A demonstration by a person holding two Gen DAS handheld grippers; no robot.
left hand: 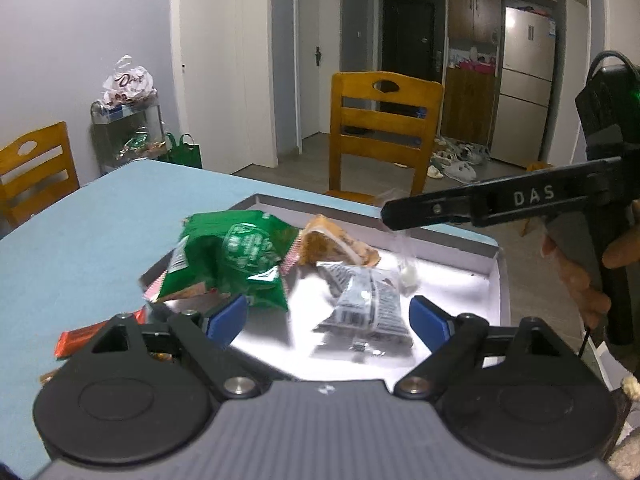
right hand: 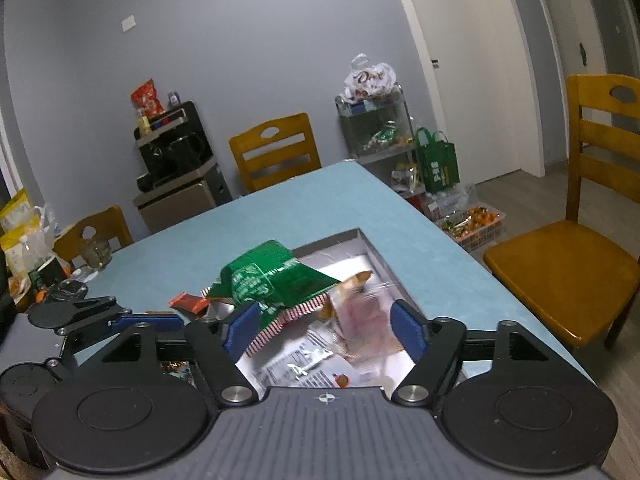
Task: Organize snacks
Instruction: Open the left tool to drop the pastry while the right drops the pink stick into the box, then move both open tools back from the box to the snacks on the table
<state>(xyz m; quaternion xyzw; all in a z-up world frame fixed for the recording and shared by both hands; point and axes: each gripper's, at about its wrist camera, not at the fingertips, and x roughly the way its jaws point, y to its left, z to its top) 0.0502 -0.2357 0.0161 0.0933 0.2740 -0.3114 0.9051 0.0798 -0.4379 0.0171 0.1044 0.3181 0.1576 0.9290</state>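
Note:
A shallow white box [left hand: 494,280] lies on the blue table [left hand: 80,248] with snack packets in it. Green bags [left hand: 232,256] are piled at its left and a brown packet [left hand: 332,246] at the back. A silver-grey packet [left hand: 370,300] lies between the blue pads of my open left gripper [left hand: 328,320], untouched. My right gripper [right hand: 325,330] is open over the box [right hand: 374,250]; a blurred pinkish clear packet [right hand: 366,316] sits loose between its pads beside the green bags [right hand: 272,276]. In the left wrist view its black finger [left hand: 440,208] hovers over a clear packet [left hand: 408,264].
An orange-red bar [left hand: 80,338] lies on the table left of the box. Wooden chairs [left hand: 384,132] [right hand: 576,248] stand round the table. A cart with snack bags [right hand: 376,120], a green tote [right hand: 436,160] and a basket of oranges [right hand: 476,224] are on the floor side.

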